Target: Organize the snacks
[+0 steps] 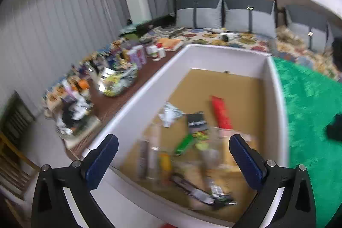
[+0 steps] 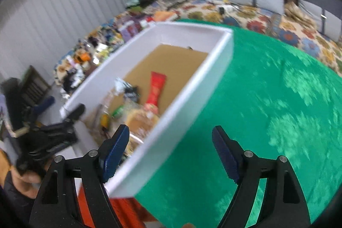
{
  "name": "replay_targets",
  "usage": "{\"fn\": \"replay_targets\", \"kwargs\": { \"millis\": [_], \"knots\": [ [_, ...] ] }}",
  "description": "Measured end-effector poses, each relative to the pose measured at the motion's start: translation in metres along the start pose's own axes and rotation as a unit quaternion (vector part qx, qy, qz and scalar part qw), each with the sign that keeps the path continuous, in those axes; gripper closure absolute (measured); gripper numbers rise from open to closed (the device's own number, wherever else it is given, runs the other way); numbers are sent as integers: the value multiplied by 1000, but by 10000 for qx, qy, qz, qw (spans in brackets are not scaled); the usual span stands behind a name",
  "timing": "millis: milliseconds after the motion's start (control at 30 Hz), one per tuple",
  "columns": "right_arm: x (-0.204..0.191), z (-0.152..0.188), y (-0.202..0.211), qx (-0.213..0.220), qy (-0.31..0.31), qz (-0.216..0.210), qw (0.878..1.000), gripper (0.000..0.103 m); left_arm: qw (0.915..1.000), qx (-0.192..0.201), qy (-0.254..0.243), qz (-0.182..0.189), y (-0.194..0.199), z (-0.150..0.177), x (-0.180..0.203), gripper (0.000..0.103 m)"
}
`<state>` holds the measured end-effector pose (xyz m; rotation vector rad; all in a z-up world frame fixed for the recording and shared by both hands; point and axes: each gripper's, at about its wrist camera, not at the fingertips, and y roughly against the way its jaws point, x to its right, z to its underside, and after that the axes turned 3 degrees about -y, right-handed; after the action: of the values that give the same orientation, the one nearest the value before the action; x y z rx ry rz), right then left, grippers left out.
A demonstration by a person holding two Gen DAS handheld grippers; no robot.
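Note:
A white box (image 1: 136, 104) with a brown cardboard floor holds several snacks: a red packet (image 1: 221, 114), a black packet (image 1: 196, 119), a crumpled silver wrapper (image 1: 171, 114) and a green packet (image 1: 185, 143). My left gripper (image 1: 173, 142) hangs open above the box's near end with nothing between its blue pads. My right gripper (image 2: 171, 131) is open and empty too, straddling the box's (image 2: 192, 87) near right wall. Through it I see the red packet (image 2: 157, 89) and a biscuit pack (image 2: 139, 121). The left gripper (image 2: 62, 107), held by a hand (image 2: 27, 181), shows at that view's left edge.
The box rests on a green cloth (image 2: 267, 110) spread over a floral bedspread (image 2: 277, 22). Grey pillows (image 1: 245, 18) line the headboard. Many more snacks and jars (image 1: 115, 76) crowd a brown strip along the grey curtains. A wooden chair (image 1: 12, 159) stands at the far left.

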<state>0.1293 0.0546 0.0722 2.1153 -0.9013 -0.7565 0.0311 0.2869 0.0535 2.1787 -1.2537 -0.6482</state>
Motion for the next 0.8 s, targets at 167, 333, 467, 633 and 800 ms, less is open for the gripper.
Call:
{"fn": "replay_targets", "kwargs": {
  "millis": [167,333,467,633,800],
  "knots": [
    [-18,2,7,-92,191,387,9990,20,9976,-365,269,524,3,-4,-1,0],
    [-40,-1,15,-2,308,290,9991,20,9987,-377,305,134,13,-1,-9,1],
    [-60,-3,12,-9,545,227,9983,20,9996,-197,62,-196,22,2,-11,0],
    [-75,-5,10,108,686,285,9972,20,9995,-177,39,-273,23,1,-17,0],
    [-78,-10,8,163,711,340,9968,20,9993,-115,92,-356,24,1,-24,0]
  ]
}}
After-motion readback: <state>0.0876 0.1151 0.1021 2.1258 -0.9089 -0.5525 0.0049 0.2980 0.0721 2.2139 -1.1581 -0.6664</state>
